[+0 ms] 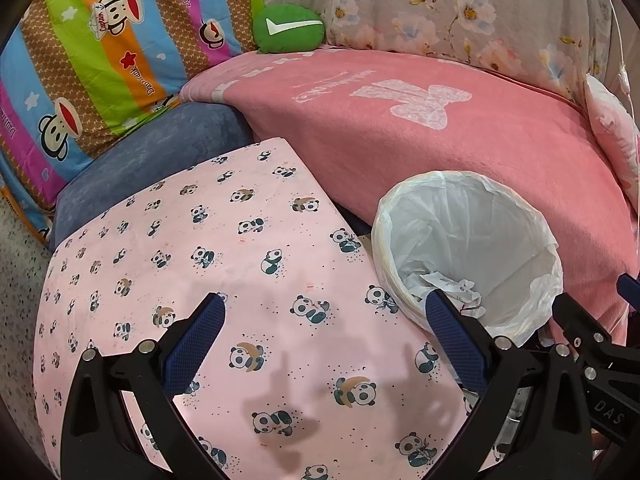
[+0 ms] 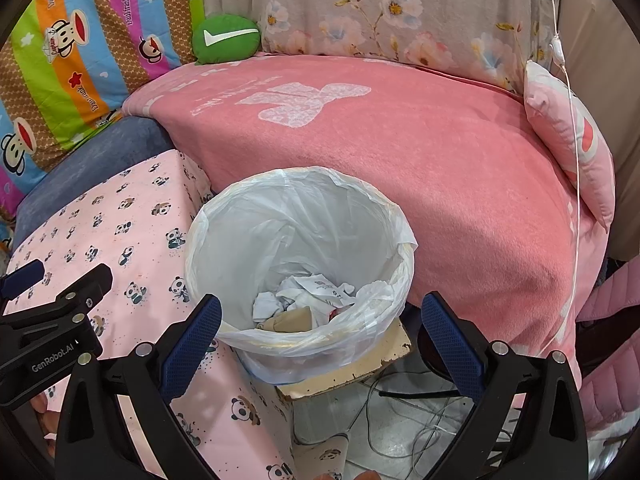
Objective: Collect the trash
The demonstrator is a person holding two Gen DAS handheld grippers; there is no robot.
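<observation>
**Both grippers empty over bin and panda cloth**

Left gripper [image 1: 324, 320]: fingers spread wide, nothing between them. It hangs over the panda cloth [image 1: 224, 264], a pink sheet printed with small pandas; its shadow falls on the cloth. Its right finger overlaps the near rim of the bin [image 1: 468, 200].

Right gripper [image 2: 320, 320]: fingers also spread wide, empty, framing the near rim of the bin [image 2: 224, 216] from either side. The left gripper's body shows at the left edge of the right wrist view.

Bin: white, lined with a thin plastic bag [image 2: 384, 216] folded over the rim. It stands on a worn cream board [image 2: 360, 364], just beside the cloth edge and against the pink blanket [image 2: 400, 152].

Trash: crumpled paper [image 2: 308, 292] lies at the bottom of the bin, white with some print, plus a tan scrap beneath. None seen on the cloth.

Behind: striped monkey quilt [image 1: 100, 52], green cushion [image 1: 288, 30], floral fabric [image 1: 460, 8]. Cables [image 2: 404, 424] on the floor below the board.
</observation>
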